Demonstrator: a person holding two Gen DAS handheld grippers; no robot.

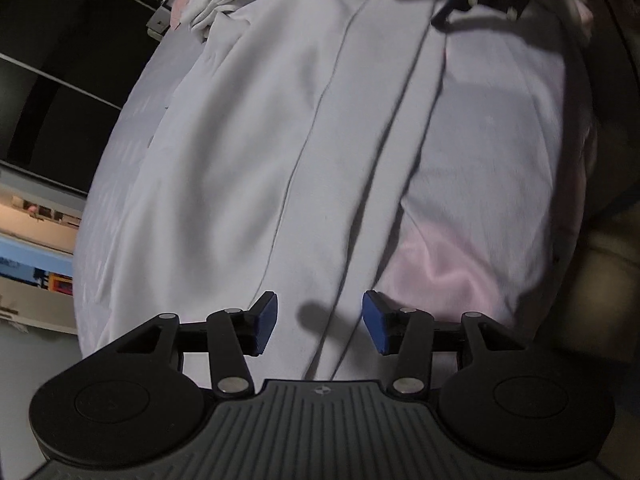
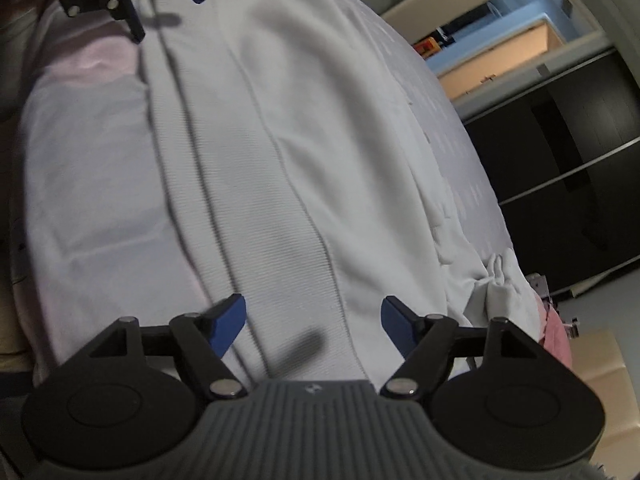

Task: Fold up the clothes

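White garment [image 1: 256,152] flat beneath both spread tools [image 1: 320,322] [image 2: 314,326].

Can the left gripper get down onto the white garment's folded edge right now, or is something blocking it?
Probably yes. The left gripper is open above the white garment, nothing lies between its fingers and the cloth, and the right gripper is at the far end.

Black gripper [image 1: 320,322], blue pads [image 1: 266,322] (silver rivets)
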